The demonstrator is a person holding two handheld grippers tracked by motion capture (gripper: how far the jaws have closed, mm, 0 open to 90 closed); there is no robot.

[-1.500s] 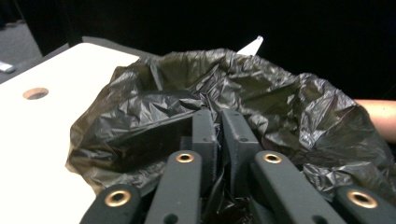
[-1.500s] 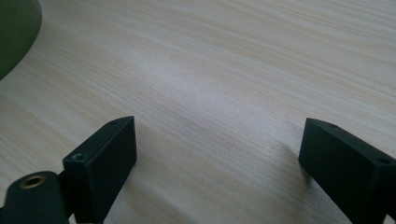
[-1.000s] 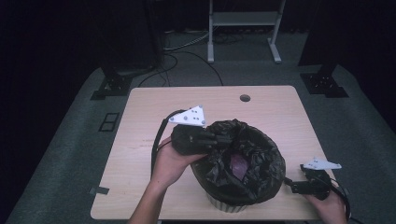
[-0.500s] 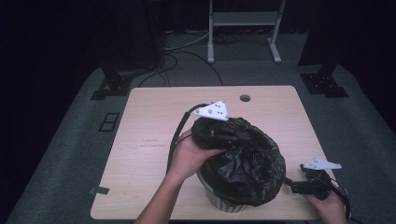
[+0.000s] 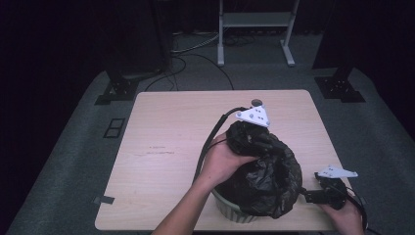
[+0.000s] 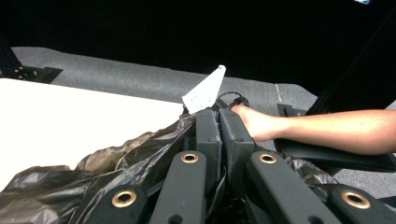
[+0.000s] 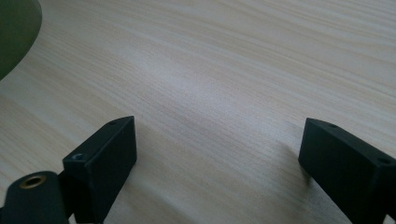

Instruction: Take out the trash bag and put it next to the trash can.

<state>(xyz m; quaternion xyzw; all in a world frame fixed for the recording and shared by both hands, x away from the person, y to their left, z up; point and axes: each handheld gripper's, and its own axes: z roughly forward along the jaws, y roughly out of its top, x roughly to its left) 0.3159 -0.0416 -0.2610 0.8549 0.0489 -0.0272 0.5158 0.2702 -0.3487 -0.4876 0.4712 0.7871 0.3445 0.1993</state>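
A black plastic bag lines a grey-green bin at the table's front right. My left gripper is shut on a gathered fold of the bag's rim, drawn over the bin's far side, and the bag's mouth is pulled together. In the left gripper view the jaws stand pressed together with black bag film bunched around them. My right gripper rests low by the table's front right corner, just right of the bin. Its jaws are wide open over bare wood, with the bin's edge at the upper left.
The light wooden table has a round cable hole near its far edge and a tape strip at the front left. Dark stand bases and a metal frame sit on the grey floor behind.
My left hand has carried the bag's rim to the right and away from the person, so the bag's open mouth has closed over the bin. The right gripper has stayed put.
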